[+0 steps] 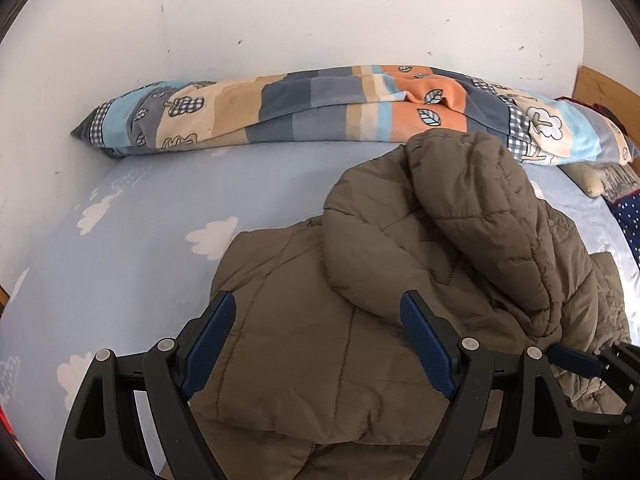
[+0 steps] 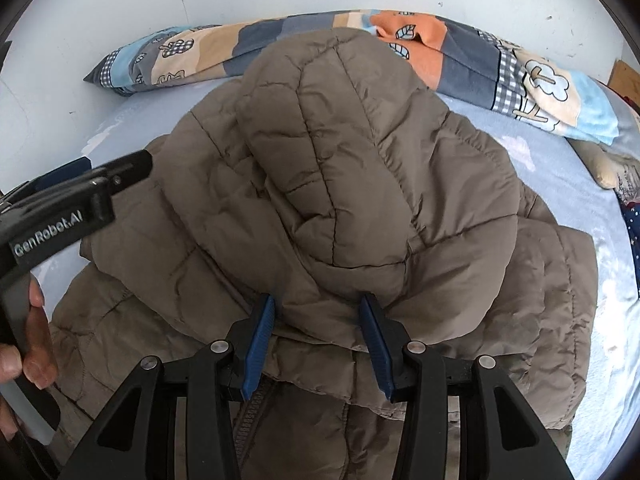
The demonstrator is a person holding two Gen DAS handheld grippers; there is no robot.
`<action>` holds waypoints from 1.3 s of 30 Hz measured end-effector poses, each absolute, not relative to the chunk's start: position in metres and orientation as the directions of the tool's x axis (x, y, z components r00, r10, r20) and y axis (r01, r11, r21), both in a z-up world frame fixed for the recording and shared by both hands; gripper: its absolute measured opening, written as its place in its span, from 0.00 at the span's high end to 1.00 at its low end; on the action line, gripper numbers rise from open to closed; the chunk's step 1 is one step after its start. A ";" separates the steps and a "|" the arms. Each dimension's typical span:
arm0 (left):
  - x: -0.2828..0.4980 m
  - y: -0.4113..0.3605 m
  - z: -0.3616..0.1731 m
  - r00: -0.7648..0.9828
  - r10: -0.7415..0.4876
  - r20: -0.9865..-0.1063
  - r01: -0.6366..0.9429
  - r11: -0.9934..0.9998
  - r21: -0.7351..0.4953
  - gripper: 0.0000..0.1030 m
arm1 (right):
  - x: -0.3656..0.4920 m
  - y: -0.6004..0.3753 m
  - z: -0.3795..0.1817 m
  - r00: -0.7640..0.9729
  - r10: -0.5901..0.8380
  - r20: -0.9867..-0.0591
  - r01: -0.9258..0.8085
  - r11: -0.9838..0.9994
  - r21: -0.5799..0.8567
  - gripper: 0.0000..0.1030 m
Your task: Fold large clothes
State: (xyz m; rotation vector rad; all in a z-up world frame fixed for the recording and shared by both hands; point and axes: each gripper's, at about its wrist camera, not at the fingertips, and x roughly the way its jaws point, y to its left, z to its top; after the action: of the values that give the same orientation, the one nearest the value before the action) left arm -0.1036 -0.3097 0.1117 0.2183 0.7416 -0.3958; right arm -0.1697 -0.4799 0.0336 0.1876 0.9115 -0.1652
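Jacket (image 2: 320, 184) fold pinched by downward-tilted right gripper (image 2: 316, 312); left gripper (image 1: 320, 312) gapes, empty.

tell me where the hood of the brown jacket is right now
In the right wrist view the hood lies folded onto the jacket's middle, its top toward the patchwork quilt along the wall.

Jacket (image 2: 328, 208) lies on the bed (image 1: 120, 240), toward its right half, hood (image 2: 320, 152) folded over the body. Rolled quilt (image 1: 304, 108) runs along the bed's far edge, against the wall (image 1: 280, 12). Left claw (image 1: 316, 336) is above the jacket's near left part. Right claw (image 2: 316, 340) is at the hood's near edge, fabric between its fingers. Pillow (image 1: 628, 220) at the bed's right edge.
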 end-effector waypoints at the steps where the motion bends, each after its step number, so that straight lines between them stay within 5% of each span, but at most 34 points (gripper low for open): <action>1: -0.103 -0.309 0.111 0.668 -0.269 -0.694 0.421 0.906 0.054 0.19 | -0.170 -0.481 0.033 0.600 -0.059 -0.798 0.221 0.971 0.095 0.53; 12: -0.108 -0.296 0.120 0.674 -0.270 -0.687 0.418 0.907 0.053 0.19 | -0.194 -0.492 0.074 0.690 -0.073 -0.720 0.245 0.960 0.137 0.53; 20: -0.115 -0.293 0.121 0.650 -0.288 -0.703 0.461 0.885 0.063 0.19 | -0.199 -0.508 0.056 0.644 -0.081 -0.761 0.298 0.942 0.152 0.53; 27: -0.107 -0.302 0.071 0.523 -0.239 -0.818 0.497 0.865 0.065 0.17 | -0.183 -0.512 0.014 0.563 -0.043 -0.825 0.309 0.937 0.163 0.53; 39: -0.162 -0.258 0.143 0.675 -0.331 -0.659 0.499 0.863 0.079 0.14 | -0.277 -0.488 0.092 0.711 -0.093 -0.697 0.301 0.936 0.182 0.53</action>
State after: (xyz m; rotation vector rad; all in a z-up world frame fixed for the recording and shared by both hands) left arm -0.1619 -0.2579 0.1428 0.2631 0.6846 -0.4727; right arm -0.2771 -0.4878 0.0918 0.2940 0.7513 -0.2220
